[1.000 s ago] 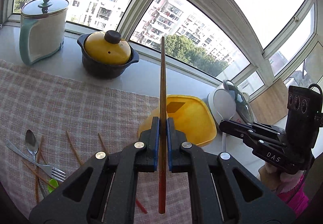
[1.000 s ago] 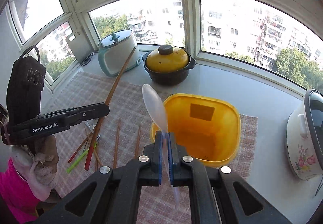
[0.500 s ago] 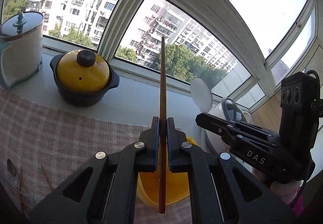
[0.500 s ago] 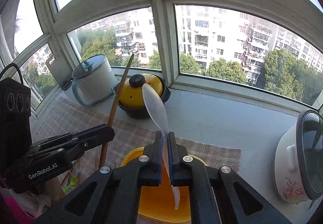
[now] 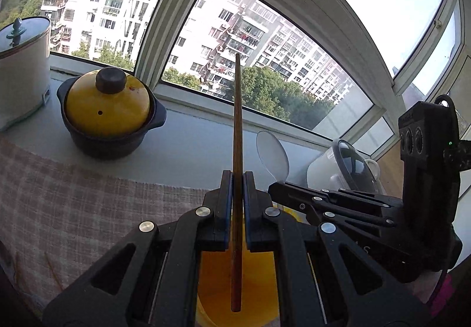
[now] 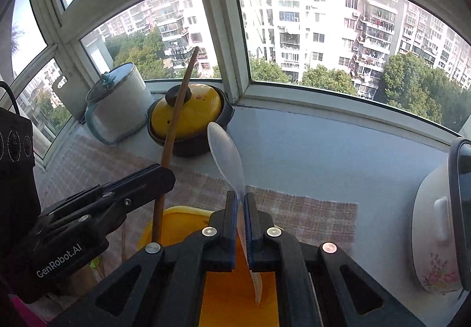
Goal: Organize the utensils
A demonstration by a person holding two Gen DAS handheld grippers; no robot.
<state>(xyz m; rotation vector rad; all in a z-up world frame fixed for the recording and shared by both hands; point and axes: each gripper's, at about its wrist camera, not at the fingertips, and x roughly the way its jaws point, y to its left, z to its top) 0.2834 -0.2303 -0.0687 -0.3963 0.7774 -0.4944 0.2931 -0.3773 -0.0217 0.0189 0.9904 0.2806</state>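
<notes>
My left gripper [image 5: 238, 177] is shut on a long wooden chopstick [image 5: 237, 127] that stands upright, its lower end hanging over the yellow plastic bin [image 5: 235, 291]. My right gripper [image 6: 240, 197] is shut on a translucent white plastic spoon [image 6: 225, 150], bowl up, handle tip down inside the yellow bin [image 6: 182, 224]. In the left wrist view the right gripper [image 5: 275, 188] with the spoon [image 5: 272, 153] sits just right of mine. In the right wrist view the left gripper [image 6: 164, 177] holds the chopstick [image 6: 176, 115] at the bin's left rim.
A yellow-lidded dark casserole [image 5: 107, 112] and a white lidded pot [image 5: 20, 71] stand on the grey sill at the back left. A floral white cooker [image 6: 438, 238] stands at the right. A checked cloth [image 5: 73, 203] covers the table under the bin.
Both grippers have moved forward over the yellow bin and come closer together. The loose utensils on the cloth at the left have dropped out of the left wrist view.
</notes>
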